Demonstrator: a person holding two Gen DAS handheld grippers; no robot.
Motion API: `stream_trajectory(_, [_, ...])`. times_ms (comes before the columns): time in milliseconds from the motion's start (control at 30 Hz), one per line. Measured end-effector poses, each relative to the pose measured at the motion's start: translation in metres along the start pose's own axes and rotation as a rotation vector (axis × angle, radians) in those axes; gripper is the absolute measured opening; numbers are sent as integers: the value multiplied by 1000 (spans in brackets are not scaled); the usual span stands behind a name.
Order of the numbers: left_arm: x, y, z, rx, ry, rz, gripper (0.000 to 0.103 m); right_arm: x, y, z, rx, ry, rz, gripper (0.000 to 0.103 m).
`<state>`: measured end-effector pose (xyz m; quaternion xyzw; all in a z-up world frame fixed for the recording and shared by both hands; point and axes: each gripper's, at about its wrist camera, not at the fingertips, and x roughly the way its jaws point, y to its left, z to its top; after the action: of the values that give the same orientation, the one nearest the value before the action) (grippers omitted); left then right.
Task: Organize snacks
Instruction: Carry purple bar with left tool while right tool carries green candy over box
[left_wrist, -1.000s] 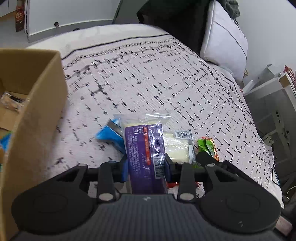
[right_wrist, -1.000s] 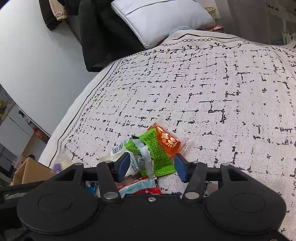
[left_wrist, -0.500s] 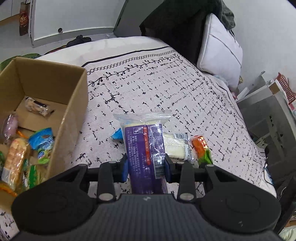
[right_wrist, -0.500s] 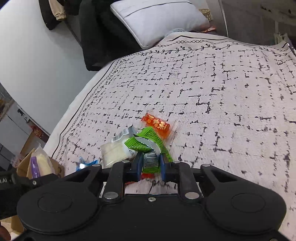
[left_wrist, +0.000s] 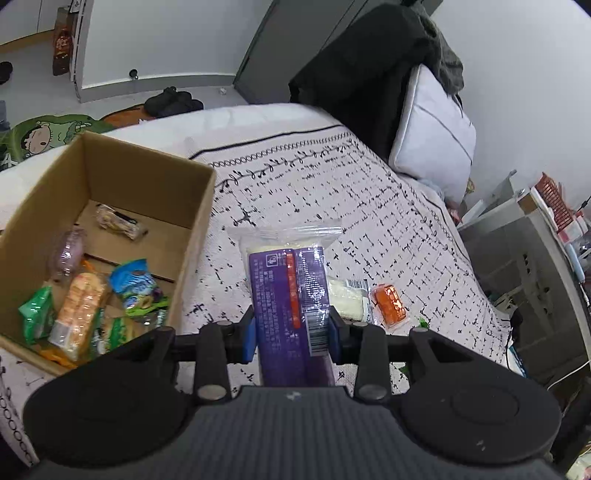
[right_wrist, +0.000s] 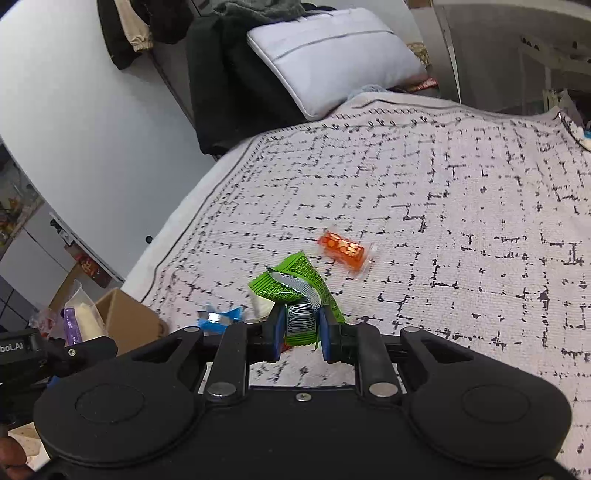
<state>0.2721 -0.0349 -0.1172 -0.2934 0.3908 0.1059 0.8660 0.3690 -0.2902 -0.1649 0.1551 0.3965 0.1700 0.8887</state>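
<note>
Bedspread (right_wrist: 461, 206): an orange candy (right_wrist: 345, 252) lies at 1 o'clock from the right gripper (right_wrist: 299, 328). A blue wrapper (right_wrist: 218, 315) lies at 9 o'clock, near it. A pillow (right_wrist: 332, 51) leans at the bed's far end.

Left view: a white packet (left_wrist: 347, 301) touches the orange candy, both just right of the left gripper (left_wrist: 291, 330).

Box (left_wrist: 147, 166), at 10 o'clock from the left gripper: holds several wrapped snacks, among them a blue-green bag (left_wrist: 138, 288) and an orange cracker pack (left_wrist: 79, 304).

Left jaws: clenched on a purple packet (left_wrist: 288, 295), held above the bedspread. Right jaws: clenched on a green packet (right_wrist: 295, 291), lifted clear.
</note>
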Motion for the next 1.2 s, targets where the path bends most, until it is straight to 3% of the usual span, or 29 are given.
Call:
stream_trajectory(567, [-51, 31, 10, -20, -58, -37, 36, -44, 63, -3, -63, -56, 42, 19])
stream_trajectory(1200, [-74, 82, 41, -71, -98, -47, 36, -35, 133, -13, -144, -50, 79, 19])
